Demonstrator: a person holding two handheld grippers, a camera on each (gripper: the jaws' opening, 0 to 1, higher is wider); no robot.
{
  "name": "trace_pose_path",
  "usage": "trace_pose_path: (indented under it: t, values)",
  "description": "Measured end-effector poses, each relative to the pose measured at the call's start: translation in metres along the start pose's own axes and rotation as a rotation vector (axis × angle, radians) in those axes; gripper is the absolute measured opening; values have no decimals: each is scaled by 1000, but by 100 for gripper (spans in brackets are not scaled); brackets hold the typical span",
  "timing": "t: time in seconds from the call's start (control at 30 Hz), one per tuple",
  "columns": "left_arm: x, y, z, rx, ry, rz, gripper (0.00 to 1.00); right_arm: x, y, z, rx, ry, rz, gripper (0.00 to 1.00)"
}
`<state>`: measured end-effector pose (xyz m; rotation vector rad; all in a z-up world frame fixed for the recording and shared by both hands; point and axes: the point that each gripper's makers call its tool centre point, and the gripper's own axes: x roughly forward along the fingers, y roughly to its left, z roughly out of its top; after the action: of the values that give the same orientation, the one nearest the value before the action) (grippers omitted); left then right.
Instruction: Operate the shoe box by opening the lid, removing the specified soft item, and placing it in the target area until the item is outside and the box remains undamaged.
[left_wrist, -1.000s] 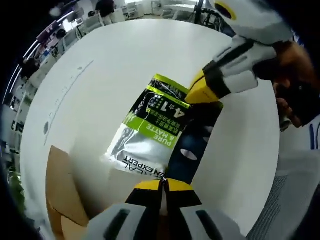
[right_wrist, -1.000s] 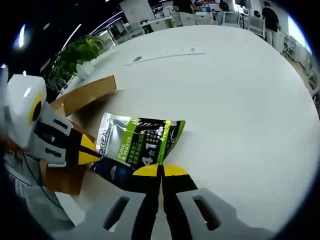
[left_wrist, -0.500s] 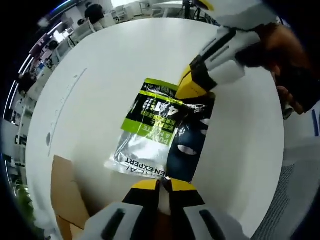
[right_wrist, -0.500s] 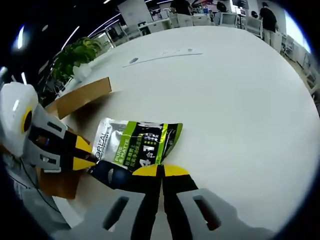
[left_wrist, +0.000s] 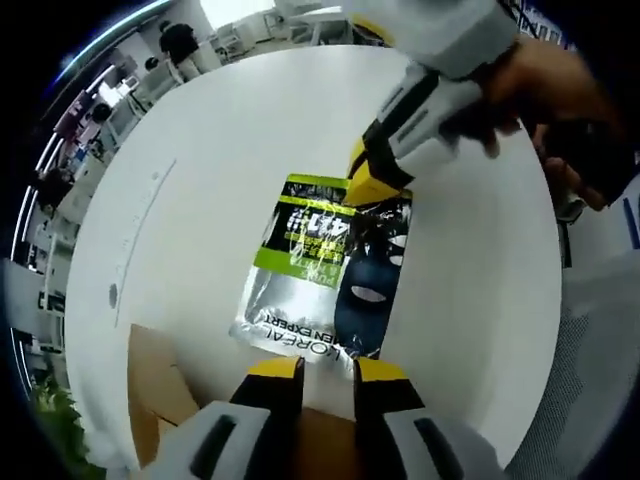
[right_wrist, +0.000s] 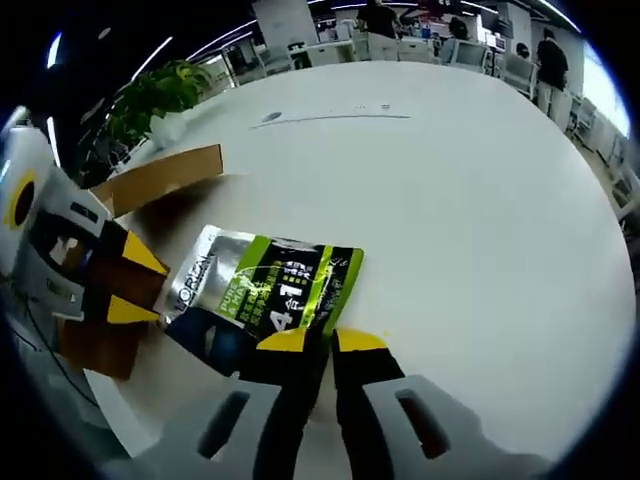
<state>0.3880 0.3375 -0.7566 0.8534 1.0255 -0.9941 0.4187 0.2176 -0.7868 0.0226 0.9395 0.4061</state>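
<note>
The pouch (left_wrist: 322, 265) lies flat on the white table (left_wrist: 200, 170), already out of the shoe box (left_wrist: 160, 385), and both your tools sit at its ends. In the left gripper view your left gripper (left_wrist: 325, 368) has its yellow tips spread, a clear gap between them, just off the near short edge of the pouch, the end with the silver band. Nothing is pinched there. At the far end the right gripper (left_wrist: 372, 182) comes in over the green-and-black corner. In the right gripper view that same right gripper (right_wrist: 320, 342) sits on the dark edge of the pouch (right_wrist: 262, 297); I see a narrow gap between the tips, but whether they pinch the foil I cannot tell.

So the pouch's long axis runs straight from one tool to the other, and each of you is right at an end. If the placing is done, I judge the move is simply to back away along that axis.

Mind the surroundings: the open cardboard flap of the box (right_wrist: 155, 180) stands just beside the pouch on your left side, close to the left gripper (right_wrist: 95, 280). A potted plant (right_wrist: 150, 100) sits well apart at the table's far edge. The table beyond looks bare.
</note>
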Motion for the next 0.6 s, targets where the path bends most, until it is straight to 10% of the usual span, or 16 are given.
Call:
trace_pose_path:
  t: [0.6]
  values:
    - [-34, -10, 15, -227, -177, -93, 28, -34, 4, 3, -93, -33, -23, 23]
